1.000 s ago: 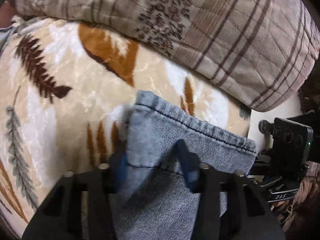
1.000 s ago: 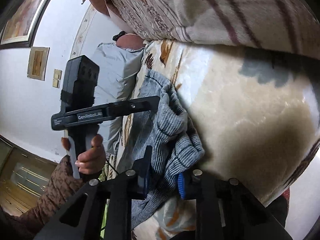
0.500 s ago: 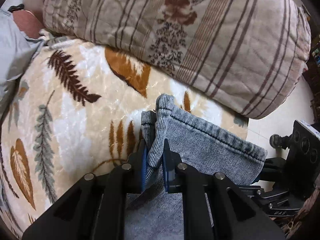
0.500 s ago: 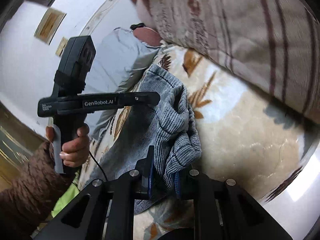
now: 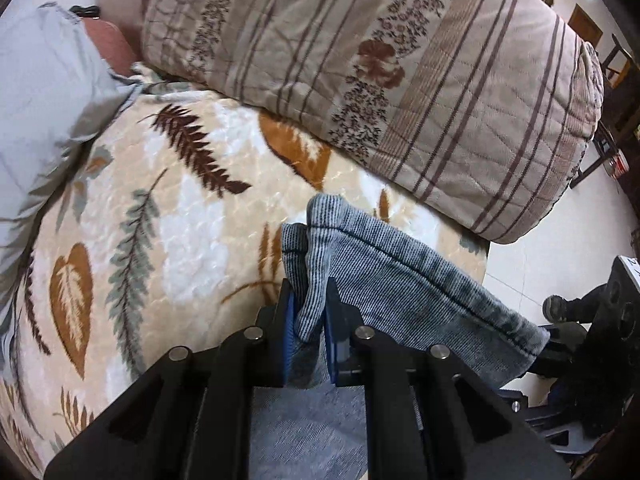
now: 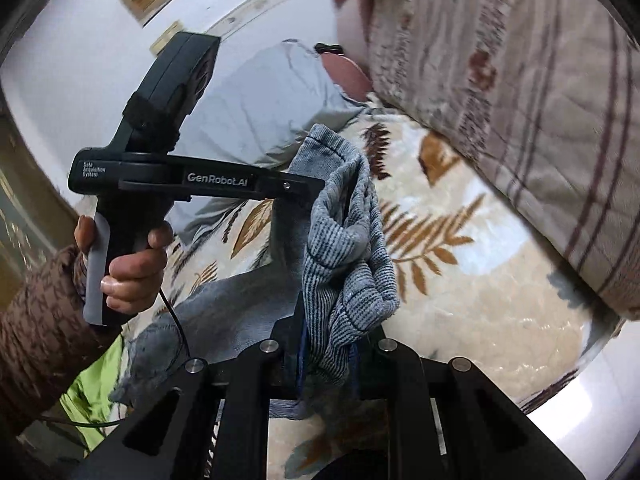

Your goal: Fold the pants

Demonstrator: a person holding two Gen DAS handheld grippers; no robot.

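Observation:
The grey-blue ribbed pants [image 5: 392, 280] lie on a leaf-patterned bed cover [image 5: 168, 240]. My left gripper [image 5: 310, 328] is shut on one corner of the pants' hem and holds it up off the bed. My right gripper [image 6: 326, 350] is shut on the other corner of the hem, where the pants [image 6: 348, 240] bunch up between its fingers. In the right wrist view the left gripper's body [image 6: 168, 176] and the hand holding it are at the left, with the cloth stretched between the two grippers.
A thick striped floral quilt [image 5: 400, 60] is piled along the far side of the bed. A pale blue pillow [image 5: 44, 92] lies at the left. The bed edge and tiled floor [image 5: 552, 248] are at the right. A green cloth [image 6: 96, 392] shows low left.
Both grippers closed on the hem corners and lifted them off the bed. The cloth is now raised and bunched between the fingers.

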